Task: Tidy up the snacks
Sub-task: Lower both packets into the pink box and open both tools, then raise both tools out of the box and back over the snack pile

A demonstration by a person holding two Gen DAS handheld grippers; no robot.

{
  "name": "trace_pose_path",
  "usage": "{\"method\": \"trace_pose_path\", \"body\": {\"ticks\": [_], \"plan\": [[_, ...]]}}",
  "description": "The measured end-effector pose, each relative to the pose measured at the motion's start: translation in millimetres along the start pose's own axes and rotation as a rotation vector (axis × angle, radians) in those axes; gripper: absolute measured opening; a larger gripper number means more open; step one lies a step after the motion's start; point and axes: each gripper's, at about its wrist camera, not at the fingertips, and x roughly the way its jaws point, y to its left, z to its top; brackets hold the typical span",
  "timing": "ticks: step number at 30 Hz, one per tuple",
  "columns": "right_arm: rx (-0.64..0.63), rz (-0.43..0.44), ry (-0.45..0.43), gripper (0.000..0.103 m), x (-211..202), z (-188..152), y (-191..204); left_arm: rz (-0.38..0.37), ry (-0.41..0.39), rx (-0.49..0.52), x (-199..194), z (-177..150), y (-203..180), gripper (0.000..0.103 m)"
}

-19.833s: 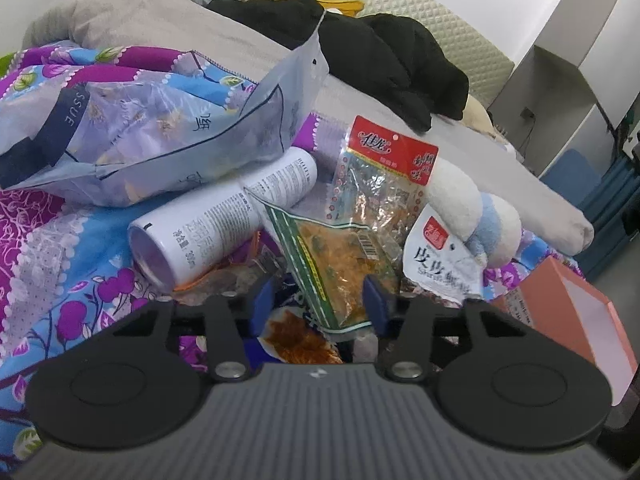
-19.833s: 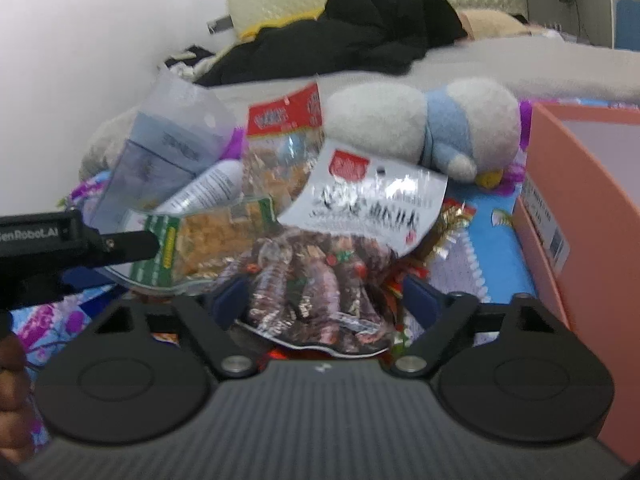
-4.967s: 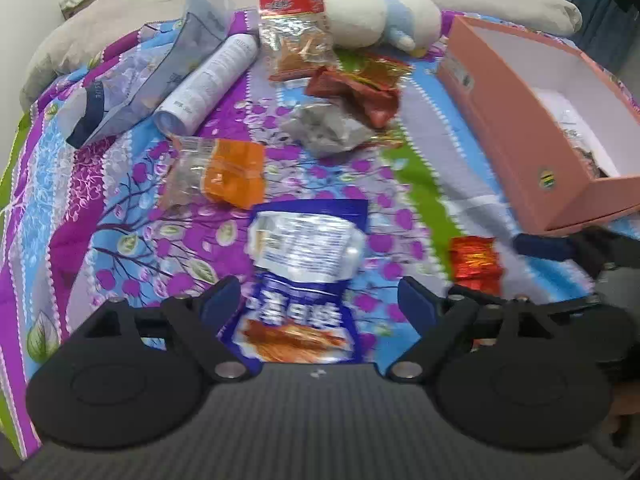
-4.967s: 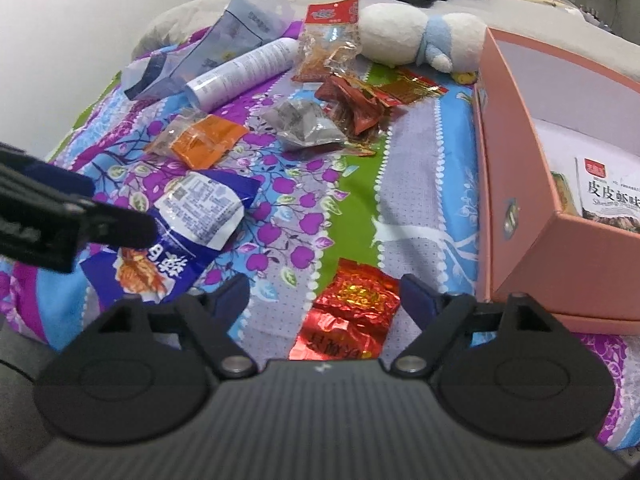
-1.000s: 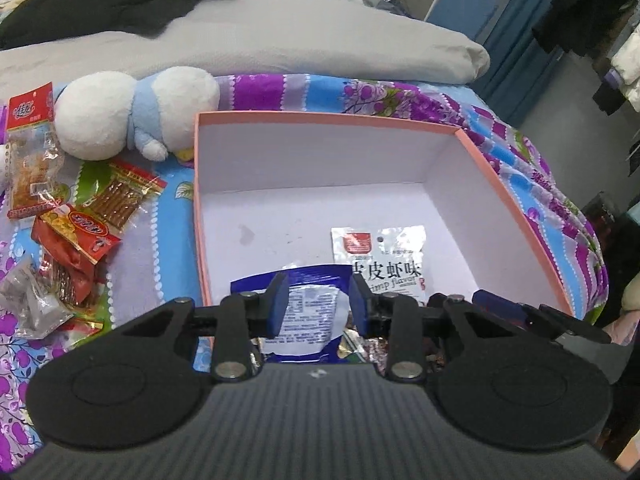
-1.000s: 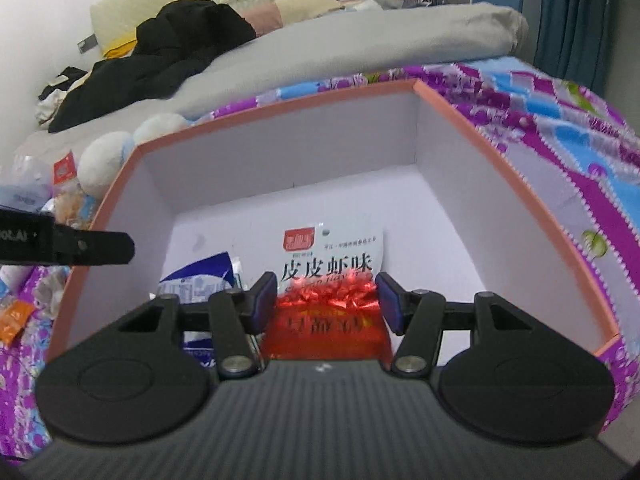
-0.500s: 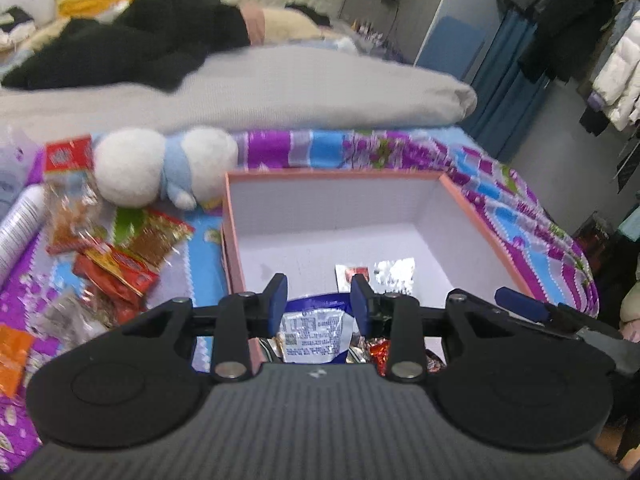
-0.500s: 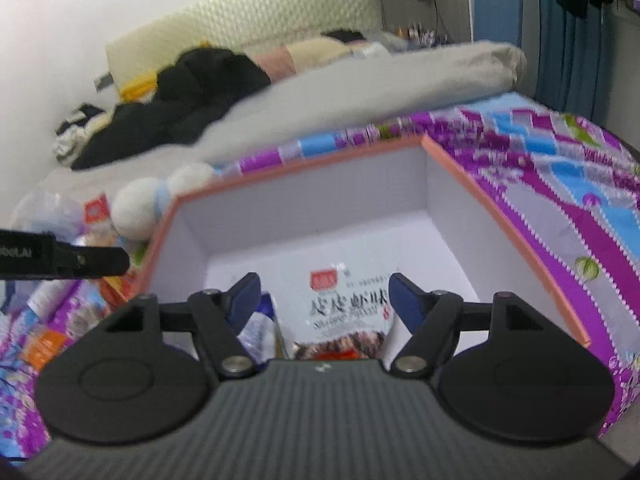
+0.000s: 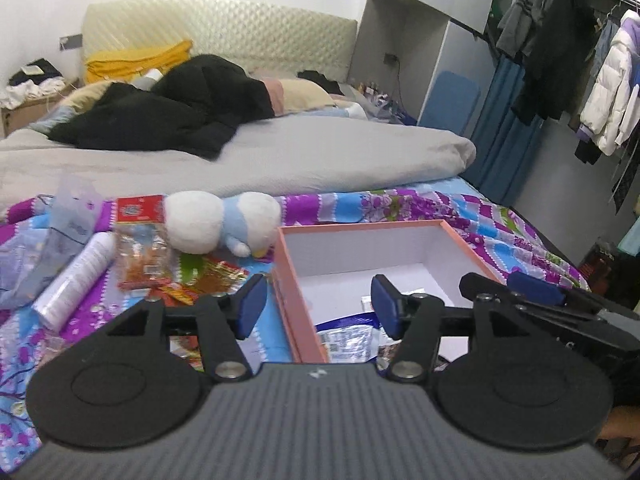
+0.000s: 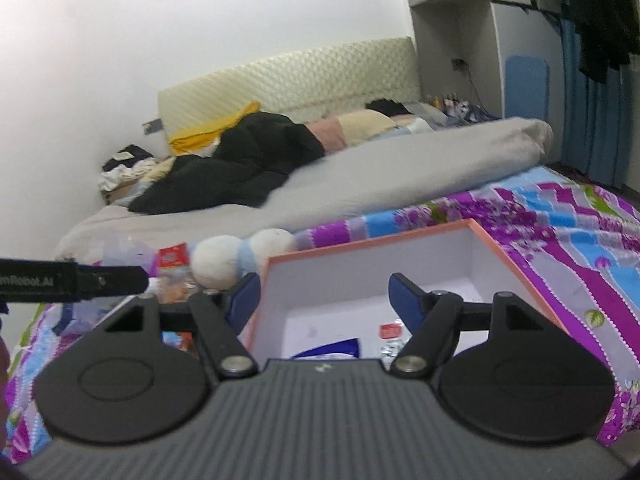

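- The left claw [image 9: 318, 300] is opening, and nothing is between its fingers.
- The right claw [image 10: 320, 300] is spread wide and empty.
- The blue snack bag [image 9: 346, 334] lies in the pink box [image 9: 298, 300] on the bed [image 9: 400, 200].
- More snacks [image 9: 140, 248] lie beside a toy [image 9: 220, 224].

left claw [image 9: 318, 304]: opening, empty | blue snack bag [image 9: 346, 334]: inside pink box [image 9: 298, 300] | plush toy [image 9: 218, 226]: beside box
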Motion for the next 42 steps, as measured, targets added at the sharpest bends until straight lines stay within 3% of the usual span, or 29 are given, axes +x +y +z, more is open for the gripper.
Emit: {"method": "trace_pose_path", "body": {"ticks": [11,25,42], "plan": [[-0.055,0.097,-0.001,0.073,-24.7,-22.7,59.3,0.063,-0.015,-0.052,-52.6,-40.8,40.7,0.066],[-0.103,0.172,0.113,0.073,-24.1,-69.1,111.5,0.164,0.047,-0.178,-67.3,-95.8,100.2,0.066],[-0.181,0.242,0.185,0.073,1.2,-82.8,155.5,0.263,0.048,-0.2,-79.6,-112.6,141.5,0.066]]}}
